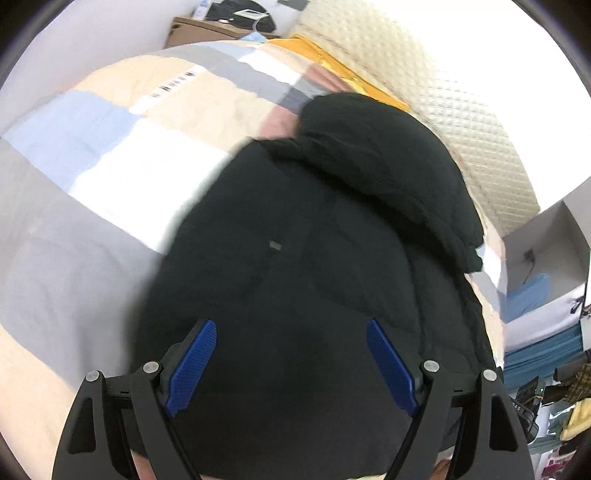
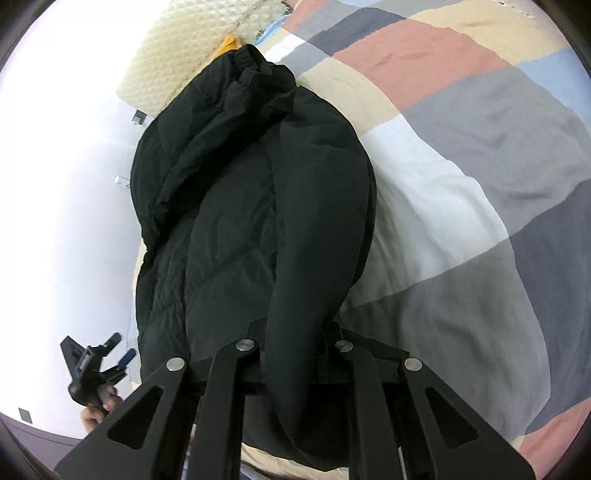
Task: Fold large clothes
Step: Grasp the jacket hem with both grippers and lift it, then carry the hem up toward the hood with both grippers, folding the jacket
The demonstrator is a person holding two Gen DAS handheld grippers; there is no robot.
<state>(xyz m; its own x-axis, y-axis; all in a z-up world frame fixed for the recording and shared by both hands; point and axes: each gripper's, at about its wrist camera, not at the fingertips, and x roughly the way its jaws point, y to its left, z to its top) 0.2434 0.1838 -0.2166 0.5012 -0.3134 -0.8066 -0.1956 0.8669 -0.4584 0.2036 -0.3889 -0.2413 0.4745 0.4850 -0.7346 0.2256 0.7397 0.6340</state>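
A black puffer jacket (image 1: 332, 240) lies on a bed with a patchwork cover (image 1: 110, 147). In the left wrist view my left gripper (image 1: 291, 354) hovers over the jacket's near part with its blue pads (image 1: 194, 365) wide apart and nothing between them. In the right wrist view the jacket (image 2: 229, 192) stretches away from me and a fold or sleeve of it (image 2: 306, 295) runs down between the arms of my right gripper (image 2: 295, 339), whose pads are hidden by the cloth. The left gripper (image 2: 96, 362) also shows at lower left there, in a hand.
A cream quilted headboard (image 1: 443, 103) runs along the far side of the bed, with a yellow cloth (image 1: 325, 55) against it. A wooden desk (image 1: 207, 29) with dark items stands beyond the bed. Clutter and blue fabric (image 1: 535, 354) sit at the right.
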